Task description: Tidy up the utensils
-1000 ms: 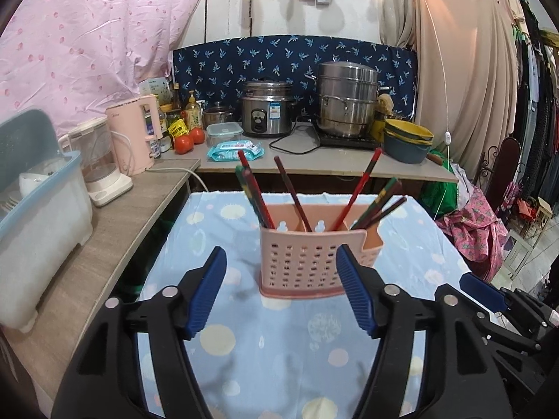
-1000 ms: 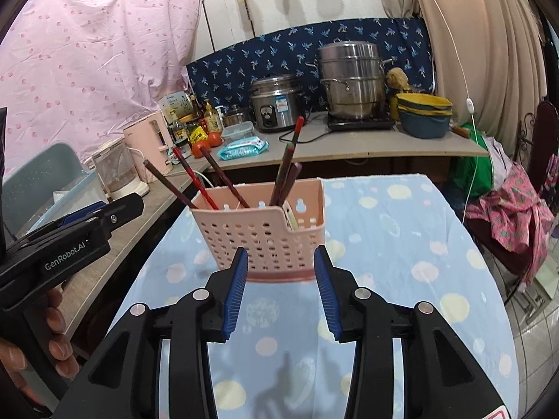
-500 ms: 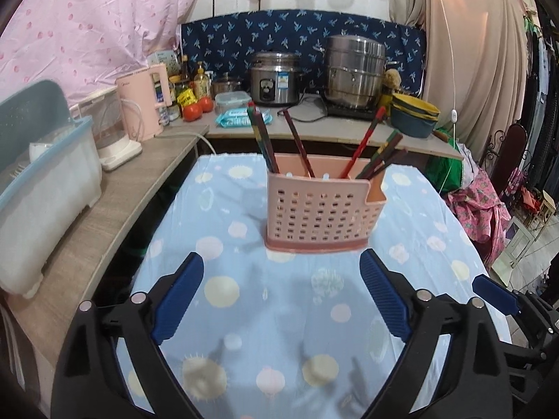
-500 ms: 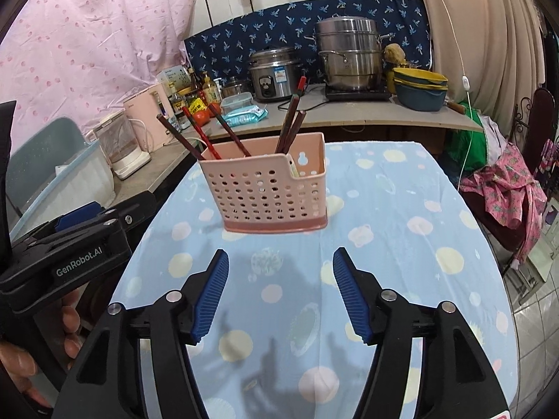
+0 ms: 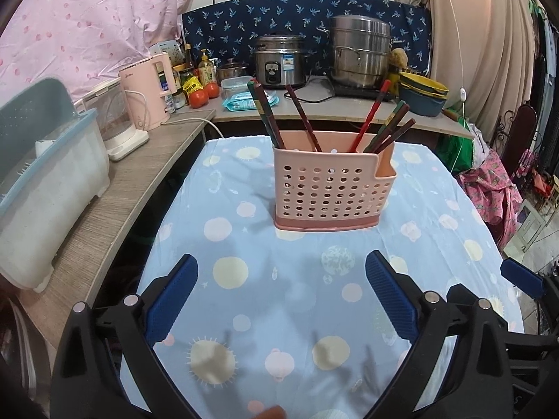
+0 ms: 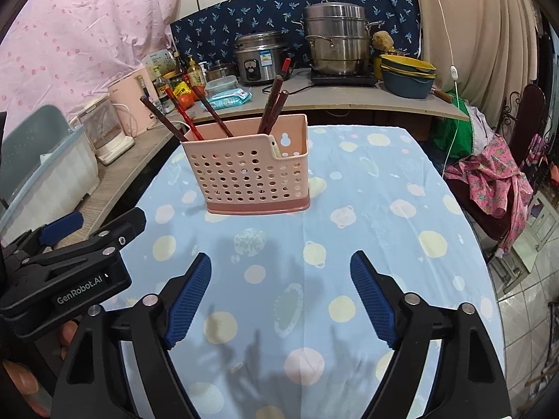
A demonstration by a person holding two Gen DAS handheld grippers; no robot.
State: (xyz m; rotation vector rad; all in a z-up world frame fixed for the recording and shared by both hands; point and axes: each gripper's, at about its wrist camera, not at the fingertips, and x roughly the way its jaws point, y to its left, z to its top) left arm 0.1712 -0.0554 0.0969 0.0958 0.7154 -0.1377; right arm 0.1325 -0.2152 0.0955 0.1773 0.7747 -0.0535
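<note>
**Pink basket of chopsticks stands alone on the worktop**

A pink utensil basket (image 5: 332,188) full of holes stands upright in the middle of the worktop (image 5: 286,296). Red and dark chopsticks (image 5: 370,118) lean out of it. The left gripper (image 5: 281,296) and right gripper (image 6: 281,295) are both opening wide. Nothing is between their blue pads, and both are well apart from the basket. A blue cloth with pale dots covers the worktop. A rice cooker (image 5: 279,61) sits behind.
</note>
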